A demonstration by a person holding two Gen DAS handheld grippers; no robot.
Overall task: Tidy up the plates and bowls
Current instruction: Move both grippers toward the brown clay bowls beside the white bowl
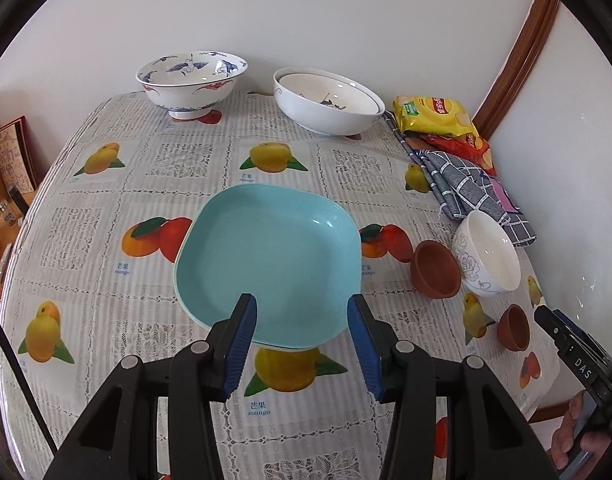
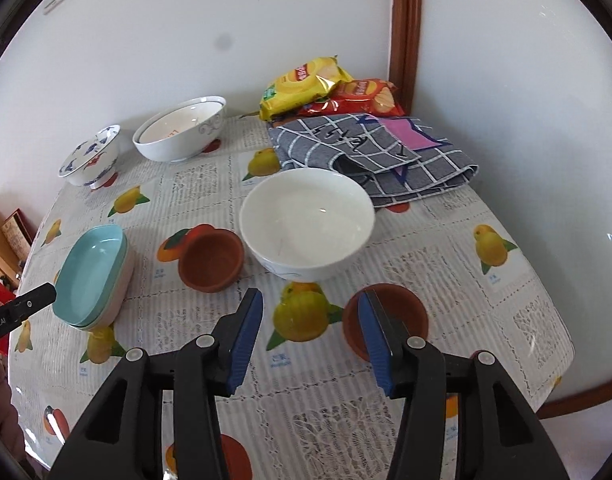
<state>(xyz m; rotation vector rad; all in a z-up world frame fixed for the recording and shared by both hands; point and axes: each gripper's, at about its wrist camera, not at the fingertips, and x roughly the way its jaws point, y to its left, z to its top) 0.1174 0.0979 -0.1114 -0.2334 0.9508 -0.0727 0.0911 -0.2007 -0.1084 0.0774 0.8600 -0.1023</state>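
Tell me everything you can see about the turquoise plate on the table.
The turquoise plate is a shallow, rounded-square dish, glossy and faintly speckled, perhaps melamine, though that is a guess. It is empty and lies level on top of a stack; the right wrist view shows a pale pink dish at the bottom. The stack rests on the fruit-print tablecloth. The left tongs are open above its near rim, touching nothing.

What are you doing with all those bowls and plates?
A person is tidying dishes with a hand-held gripper in each hand. The left hand-held gripper is open over the stacked turquoise plates, holding nothing. The right hand-held gripper is open too, one finger at the rim of a small brown bowl. A white bowl and another brown bowl wait nearby.
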